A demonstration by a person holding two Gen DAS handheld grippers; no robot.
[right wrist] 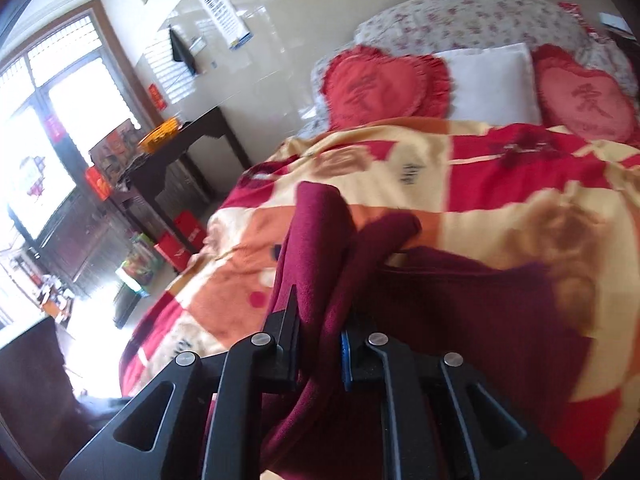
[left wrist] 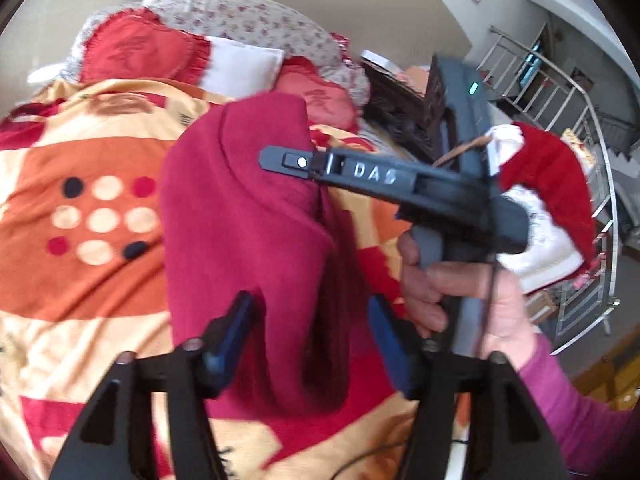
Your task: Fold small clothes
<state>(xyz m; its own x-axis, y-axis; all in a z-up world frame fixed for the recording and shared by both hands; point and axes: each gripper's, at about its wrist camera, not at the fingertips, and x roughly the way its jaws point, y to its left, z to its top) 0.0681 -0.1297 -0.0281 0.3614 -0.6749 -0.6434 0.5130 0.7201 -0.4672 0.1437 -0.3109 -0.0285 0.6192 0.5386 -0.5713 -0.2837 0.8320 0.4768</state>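
The right gripper [right wrist: 320, 344] pinches a fold of the red garment [left wrist: 248, 216] over the bed [left wrist: 80, 160]; the left gripper [left wrist: 312, 328] is spread. Mid-fold; next, lay it flat.

The garment [left wrist: 248, 248] drapes over the bed [left wrist: 80, 240] and hides the blanket under it; its lower end is masked by the left tool [left wrist: 310, 340]. The right tool [left wrist: 360, 172] is motion-blurred in the left view, its tip lost against the cloth, so its grip cannot be judged there. In the right view the right tool [right wrist: 320, 354] has cloth bunched between its fingers, covering the pads. The shelf [right wrist: 132, 168] clutter is too small to tell.
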